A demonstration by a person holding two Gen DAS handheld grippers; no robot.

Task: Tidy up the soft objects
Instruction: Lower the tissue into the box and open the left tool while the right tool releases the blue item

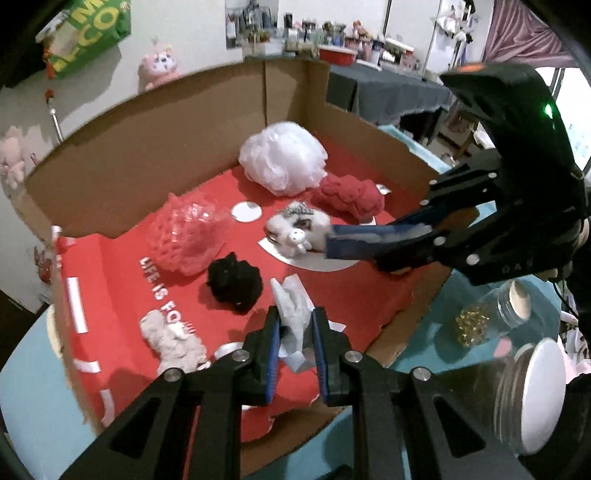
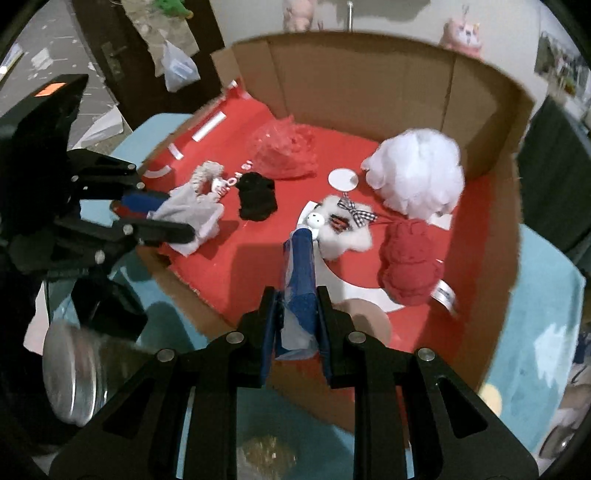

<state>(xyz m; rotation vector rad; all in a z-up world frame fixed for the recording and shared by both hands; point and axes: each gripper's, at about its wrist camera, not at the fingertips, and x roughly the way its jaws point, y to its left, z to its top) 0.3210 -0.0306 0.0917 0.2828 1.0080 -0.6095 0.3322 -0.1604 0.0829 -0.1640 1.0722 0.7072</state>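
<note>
We hold two soft pieces over the near edge of the cardboard box [image 1: 147,140]. Our left gripper [image 1: 295,354] is clenched on a grey cloth [image 1: 295,314], which stands up between its blue pads just above the box's red lining [image 1: 351,295]. Our right gripper [image 2: 295,325] is clamped on a blue-and-white cloth [image 2: 301,266], whose far tip reaches the white plush toy [image 2: 340,225] with the checked bow.

Inside the box, beyond that plush, sit a red knitted bundle [image 2: 410,266] and a white mesh puff [image 2: 417,173] against the far wall. Toward the box's left side we see a red net pouch [image 2: 284,151], a black fuzzy clump [image 2: 256,197] and a beige woolly piece [image 1: 173,343] lying over white lettering on the lining.

The box rests on a teal table surface [image 2: 546,302]. Beside the box's near corner lie glass jars with pale lids [image 1: 532,391], one holding gold bits. Behind the box we see a white wall, pink plush toys [image 1: 159,68] hanging on it, a green bag [image 1: 92,33], and a dark-covered table [image 1: 391,88] crowded with small items.
</note>
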